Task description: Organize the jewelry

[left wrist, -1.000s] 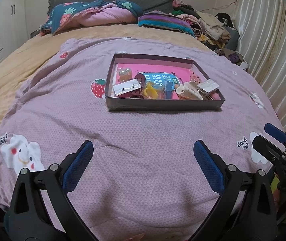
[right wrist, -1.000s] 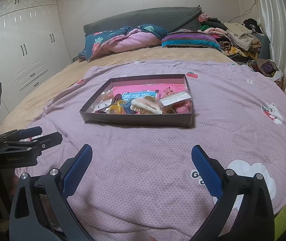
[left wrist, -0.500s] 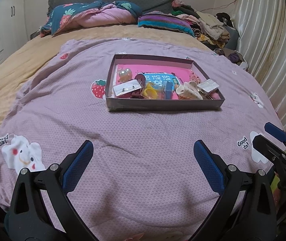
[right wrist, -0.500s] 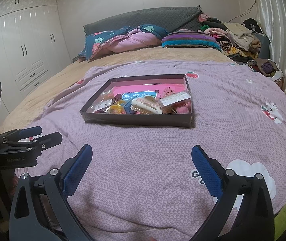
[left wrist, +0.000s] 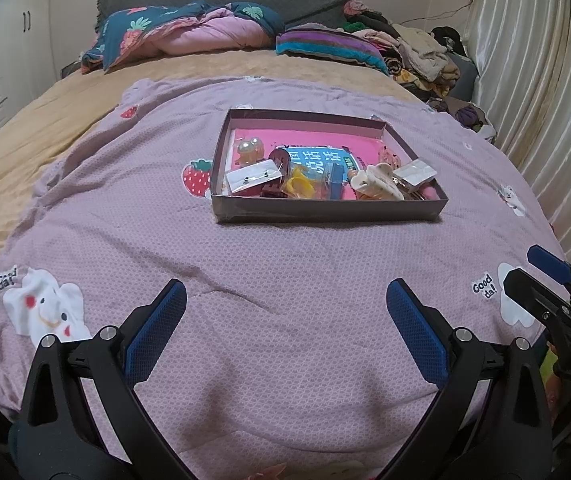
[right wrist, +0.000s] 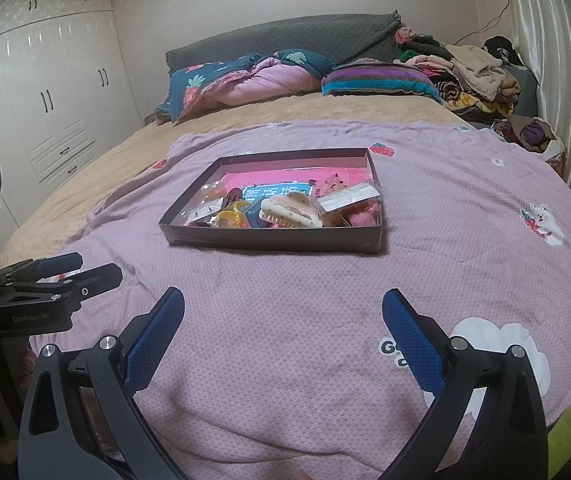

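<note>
A shallow dark box (left wrist: pixel 325 212) (right wrist: pixel 273 240) with a pink floor lies on the purple quilt (left wrist: pixel 265 264), holding several hair clips and jewelry packets heaped along its near side. A cream claw clip (left wrist: pixel 377 182) (right wrist: pixel 290 209), a yellow clip (left wrist: pixel 300 185) and a clear earring packet (left wrist: pixel 252 175) show among them. My left gripper (left wrist: pixel 285 300) hovers open over the quilt, well short of the box, nothing between its fingers. My right gripper (right wrist: pixel 283 308) is likewise open and empty, short of the box. Each gripper appears at the other view's edge.
A tan blanket (left wrist: pixel 65 120) covers the far half of the bed, with folded quilts (left wrist: pixel 189 36) and piled clothes (left wrist: pixel 417 56) by the headboard. Curtains (left wrist: pixel 545 80) hang on the right; white wardrobes (right wrist: pixel 45 100) stand left. The quilt falls away at the bed's near edge.
</note>
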{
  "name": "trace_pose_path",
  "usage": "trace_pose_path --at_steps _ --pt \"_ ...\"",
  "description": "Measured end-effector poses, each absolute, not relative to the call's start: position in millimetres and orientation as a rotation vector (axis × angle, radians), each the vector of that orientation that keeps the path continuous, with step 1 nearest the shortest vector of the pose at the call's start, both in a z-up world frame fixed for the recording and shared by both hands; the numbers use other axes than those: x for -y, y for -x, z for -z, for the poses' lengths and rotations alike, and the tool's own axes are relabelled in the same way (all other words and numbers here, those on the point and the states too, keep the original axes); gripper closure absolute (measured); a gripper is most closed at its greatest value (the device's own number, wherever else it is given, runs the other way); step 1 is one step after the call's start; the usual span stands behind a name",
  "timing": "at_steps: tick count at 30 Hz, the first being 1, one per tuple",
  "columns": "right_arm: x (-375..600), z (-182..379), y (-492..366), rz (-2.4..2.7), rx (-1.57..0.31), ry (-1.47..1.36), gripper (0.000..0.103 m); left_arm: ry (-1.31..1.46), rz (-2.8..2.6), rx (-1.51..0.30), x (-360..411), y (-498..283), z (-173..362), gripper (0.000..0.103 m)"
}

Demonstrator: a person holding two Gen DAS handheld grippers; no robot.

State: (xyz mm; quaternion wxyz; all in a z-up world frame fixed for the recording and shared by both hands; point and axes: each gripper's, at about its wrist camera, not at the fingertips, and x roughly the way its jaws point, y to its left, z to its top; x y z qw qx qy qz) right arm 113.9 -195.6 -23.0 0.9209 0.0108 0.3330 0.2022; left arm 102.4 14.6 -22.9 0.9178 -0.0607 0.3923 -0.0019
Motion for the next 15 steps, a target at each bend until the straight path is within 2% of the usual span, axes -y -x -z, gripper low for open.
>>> trace_pose_path --at_steps 15 --pt "202.7 26.7 -117.0 -0.385 -0.689 -0.027 0.004 0.118 -0.032 -0.846 -12.3 -102.3 35.5 0.009"
